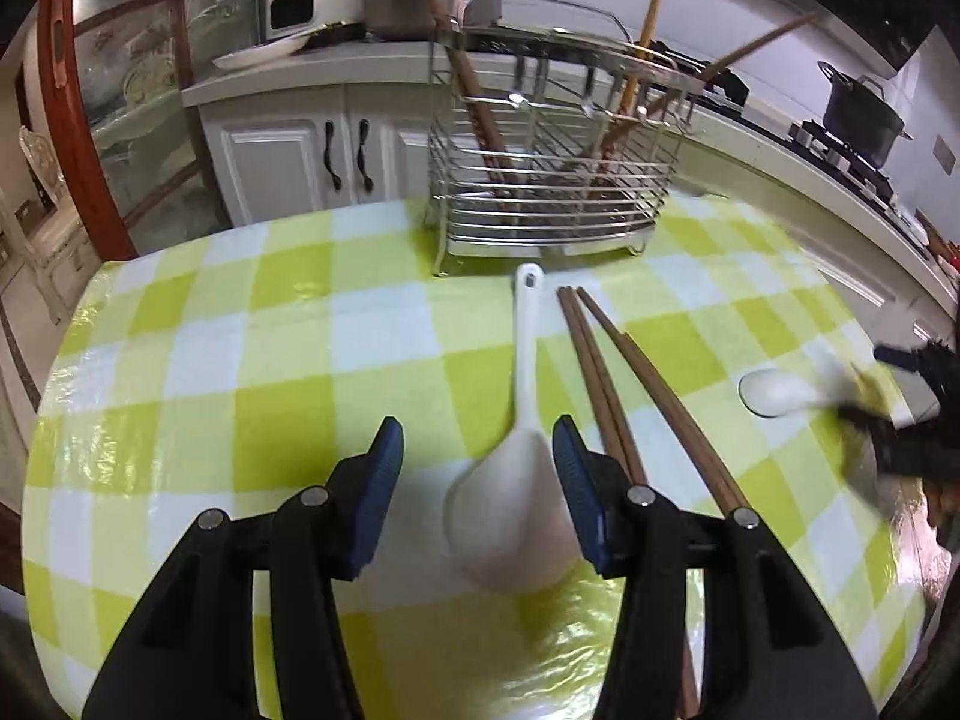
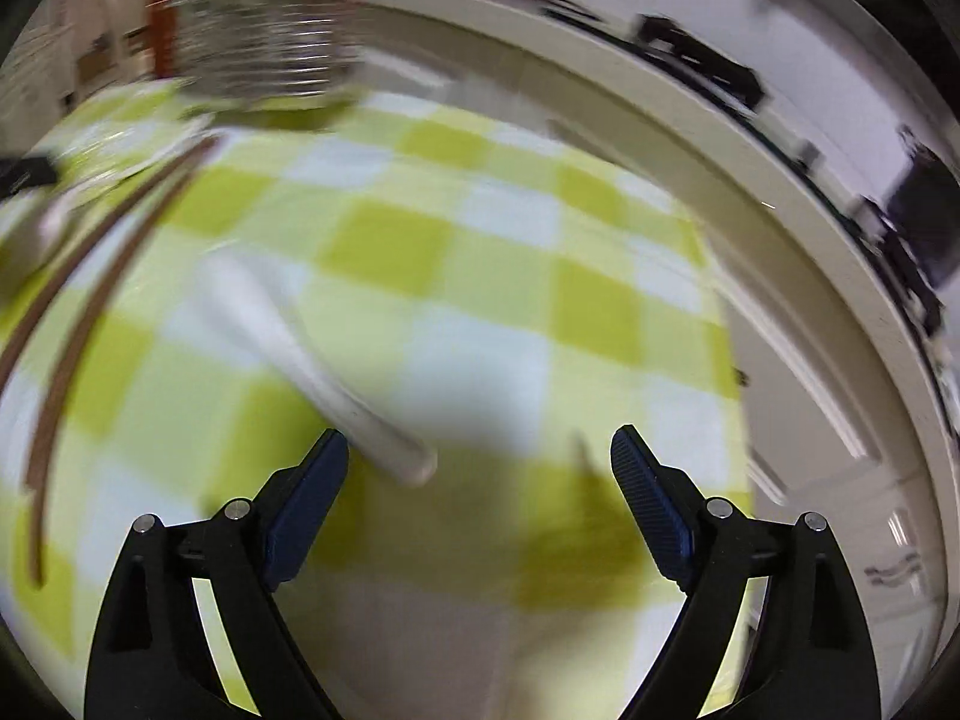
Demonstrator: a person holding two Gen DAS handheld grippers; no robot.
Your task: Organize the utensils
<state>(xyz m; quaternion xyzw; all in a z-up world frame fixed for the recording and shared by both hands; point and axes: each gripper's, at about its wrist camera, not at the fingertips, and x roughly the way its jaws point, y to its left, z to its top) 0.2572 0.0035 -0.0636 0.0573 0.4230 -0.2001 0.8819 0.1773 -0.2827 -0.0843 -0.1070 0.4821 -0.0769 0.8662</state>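
Left tongs [image 1: 477, 441] hang released, straddling the rice paddle [image 1: 510, 480] on the checkered surface [image 1: 288, 360]; chopsticks [image 1: 624, 384] lie just right. Right tongs [image 2: 480, 450] gape empty, a white spoon [image 2: 312, 360] ahead-left.

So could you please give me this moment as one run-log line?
left gripper: jaws open astride white rice paddle | right gripper: open, empty, by spoon handle | chopsticks: on table | rack: part-filled

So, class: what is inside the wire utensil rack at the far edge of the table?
Several wooden chopsticks stand tilted in the wire rack, and metal handles show near its rim. Their lower ends are too masked by wires to identify.
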